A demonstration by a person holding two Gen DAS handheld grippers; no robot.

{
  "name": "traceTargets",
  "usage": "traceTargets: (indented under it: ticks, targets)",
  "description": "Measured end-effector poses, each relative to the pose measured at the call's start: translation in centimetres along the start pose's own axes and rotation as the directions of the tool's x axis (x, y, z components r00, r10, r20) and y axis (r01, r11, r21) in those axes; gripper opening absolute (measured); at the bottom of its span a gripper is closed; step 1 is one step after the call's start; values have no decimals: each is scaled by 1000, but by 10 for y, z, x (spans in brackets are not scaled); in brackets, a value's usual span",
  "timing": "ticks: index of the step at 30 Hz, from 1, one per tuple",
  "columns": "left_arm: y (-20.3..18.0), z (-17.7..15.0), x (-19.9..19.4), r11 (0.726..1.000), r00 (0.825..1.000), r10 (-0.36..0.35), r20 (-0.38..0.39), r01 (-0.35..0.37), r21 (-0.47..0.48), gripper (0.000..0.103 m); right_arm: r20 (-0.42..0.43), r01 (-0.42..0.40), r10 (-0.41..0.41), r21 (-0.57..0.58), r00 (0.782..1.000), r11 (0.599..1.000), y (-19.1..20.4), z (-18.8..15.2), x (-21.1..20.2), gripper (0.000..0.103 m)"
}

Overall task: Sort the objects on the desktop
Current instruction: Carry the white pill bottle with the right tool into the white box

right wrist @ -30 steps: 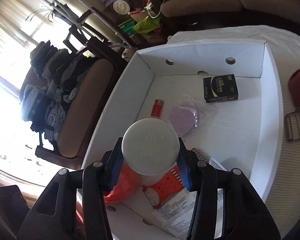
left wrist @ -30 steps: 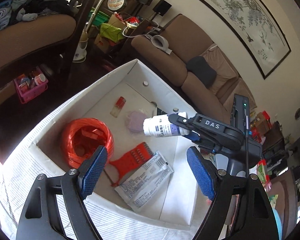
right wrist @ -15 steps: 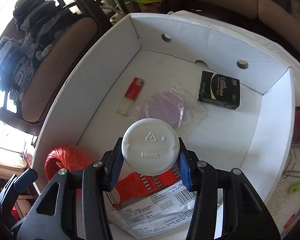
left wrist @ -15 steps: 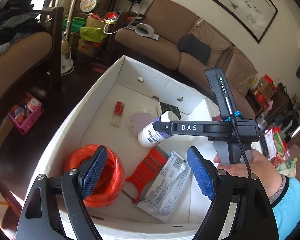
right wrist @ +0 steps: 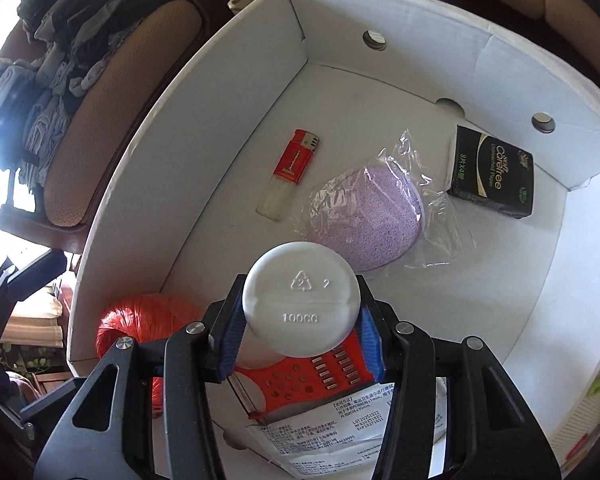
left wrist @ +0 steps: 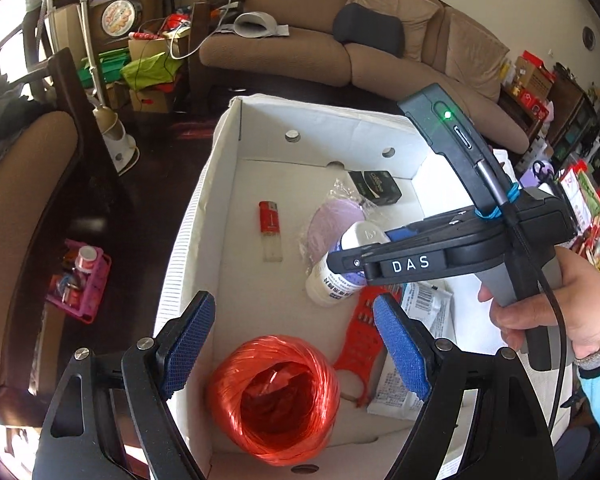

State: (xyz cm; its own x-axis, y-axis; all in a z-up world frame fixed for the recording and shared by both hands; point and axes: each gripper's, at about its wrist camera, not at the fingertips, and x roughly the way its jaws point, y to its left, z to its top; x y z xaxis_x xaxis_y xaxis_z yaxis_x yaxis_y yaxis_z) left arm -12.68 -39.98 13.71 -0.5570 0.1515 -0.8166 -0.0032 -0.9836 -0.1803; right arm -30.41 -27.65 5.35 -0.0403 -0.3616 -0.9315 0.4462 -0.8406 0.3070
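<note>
My right gripper [right wrist: 300, 336] is shut on a white plastic bottle [right wrist: 300, 298] and holds it low inside the white cardboard box [right wrist: 228, 92], base towards the camera. In the left wrist view the bottle [left wrist: 332, 280] hangs tilted in that gripper [left wrist: 352, 256] above the box floor. My left gripper [left wrist: 296, 352] is open and empty above the red twine ball [left wrist: 276, 396]. In the box lie a red lighter [right wrist: 290, 174], a bagged purple sponge [right wrist: 372, 216], a black packet [right wrist: 494, 176], a red grater [right wrist: 308, 380] and a white sachet [right wrist: 340, 428].
The box stands on a white ribbed cloth [left wrist: 180, 248]. A brown chair [right wrist: 120, 96] piled with clothes stands to the left. A brown sofa [left wrist: 300, 52] is behind the box. A pink basket [left wrist: 80, 284] sits on the dark floor.
My right gripper has carried the bottle down and deeper into the box, close to the floor near the sponge. My left gripper has shifted over the twine ball.
</note>
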Motion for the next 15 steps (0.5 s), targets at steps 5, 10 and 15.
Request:
traceTargets:
  ticks: [5,10,15]
  targets:
    - [-4,-3,-1,1000,1000,-5,3,5,6,84,-2,21,-21,-38,1000,999,4,-6,4,46]
    - [-10,1,-4,999,1000,-2,2,2,50,84,-29,40,-40,-13,999,999,-5,-18,2,53]
    - [-16,5,0,997,1000,10,-19,-9,74,84,-28,118,-119,-39,992,992,-23,-32,-13,55]
